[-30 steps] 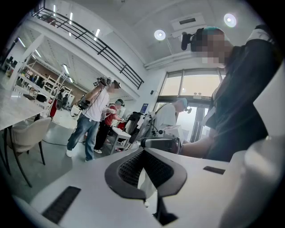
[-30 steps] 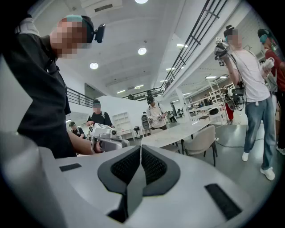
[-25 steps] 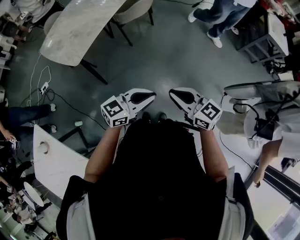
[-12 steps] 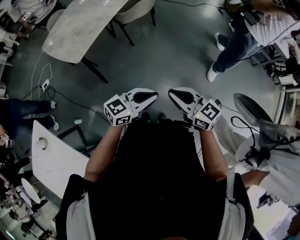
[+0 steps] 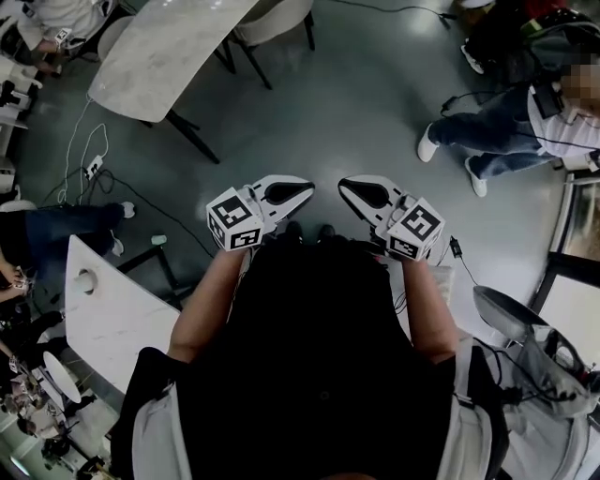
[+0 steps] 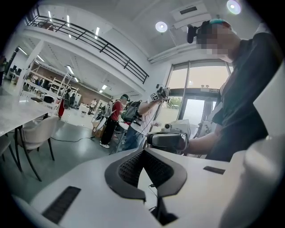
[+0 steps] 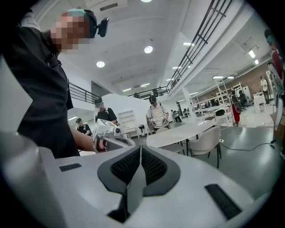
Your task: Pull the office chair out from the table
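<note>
I hold both grippers level in front of my chest, tips turned toward each other over bare grey floor. The left gripper (image 5: 307, 188) is shut with nothing between its jaws, and its black pads meet in the left gripper view (image 6: 143, 152). My right gripper (image 5: 343, 186) is shut and empty too (image 7: 140, 150). A pale chair (image 5: 272, 21) stands tucked at the marble table (image 5: 159, 52) far ahead, well away from both grippers. The left gripper view has a similar chair (image 6: 35, 131) at its left, and the right gripper view has one (image 7: 207, 139) beside a white table (image 7: 178, 132).
A white table (image 5: 103, 323) stands close at my left, with a cable and power strip (image 5: 92, 172) on the floor beyond it. A person in jeans (image 5: 506, 131) is at the upper right, another sits at the left (image 5: 56, 230), and a third stands at the lower right (image 5: 534, 356).
Both grippers have kept their place and stayed shut. The people on the right have shifted: the one in jeans moved rightward, the one in grey lower in the view.
</note>
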